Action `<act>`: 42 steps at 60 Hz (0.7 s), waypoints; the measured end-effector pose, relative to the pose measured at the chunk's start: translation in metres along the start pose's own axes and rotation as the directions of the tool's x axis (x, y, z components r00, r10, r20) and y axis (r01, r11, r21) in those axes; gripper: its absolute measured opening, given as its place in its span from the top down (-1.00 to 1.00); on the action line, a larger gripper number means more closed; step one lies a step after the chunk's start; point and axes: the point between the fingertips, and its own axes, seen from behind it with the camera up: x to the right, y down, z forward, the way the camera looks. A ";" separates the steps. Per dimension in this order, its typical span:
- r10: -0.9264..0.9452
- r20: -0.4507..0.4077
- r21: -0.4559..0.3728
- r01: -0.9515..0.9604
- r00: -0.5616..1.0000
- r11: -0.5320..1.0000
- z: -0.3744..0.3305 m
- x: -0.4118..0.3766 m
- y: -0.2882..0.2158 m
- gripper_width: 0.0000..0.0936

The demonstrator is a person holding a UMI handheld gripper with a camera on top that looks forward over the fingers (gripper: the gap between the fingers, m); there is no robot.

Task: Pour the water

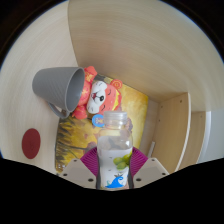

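White round table (35, 160) against tan wall; jaws clenched on clear bottle (115, 150), grey cup (55, 87) beyond

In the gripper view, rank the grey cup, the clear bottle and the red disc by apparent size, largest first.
1. Clear bottle, though it sits nearest, between the fingers.
2. Grey cup, tipped over; close to the bottle, so unsure.
3. Red disc.

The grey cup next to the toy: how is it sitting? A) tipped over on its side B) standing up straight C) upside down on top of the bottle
A: the grey cup lies tipped on its side beside the orange toy, its open mouth facing the toy, beyond the clear bottle that stands between the gripper fingers.
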 end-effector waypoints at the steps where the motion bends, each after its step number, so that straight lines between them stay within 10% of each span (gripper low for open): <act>1: -0.033 -0.003 0.008 0.033 0.999 0.999 0.001 0.001 -0.004 0.21; 23: -0.586 -0.126 0.139 0.599 0.801 0.789 0.009 -0.012 -0.069 0.21; 42: -0.349 -0.079 0.074 0.355 0.934 0.932 0.011 0.007 -0.044 0.21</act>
